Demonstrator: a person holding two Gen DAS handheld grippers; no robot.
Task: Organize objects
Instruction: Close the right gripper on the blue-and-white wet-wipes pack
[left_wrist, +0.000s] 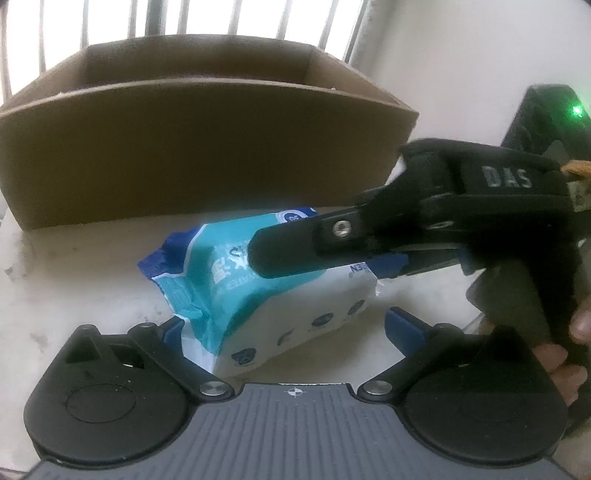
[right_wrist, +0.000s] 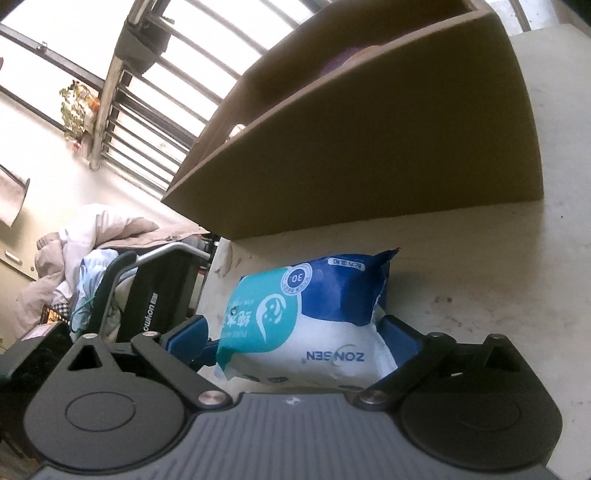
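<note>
Item: soft teal, blue and white plastic pack of wet wipes (left_wrist: 258, 295), lying on the pale speckled surface (left_wrist: 74, 288) just before the open brown cardboard box (left_wrist: 192, 147), not yet stowed.

Detail: right hand-held gripper (right_wrist: 295, 332) spread wide, blue pads either side of the pack's near end; whether they press on it cannot be told. Left hand-held gripper (left_wrist: 284, 328) also wide, its left pad at the pack's corner, right pad clear. Right tool's black finger (left_wrist: 295, 251) crosses over the pack in the left view. Risks, as judged: the slack wrapper may crumple or slip under a shallow pinch at one end; both tools crowd one pack and may collide; a low carry could catch the box's near wall.
</note>
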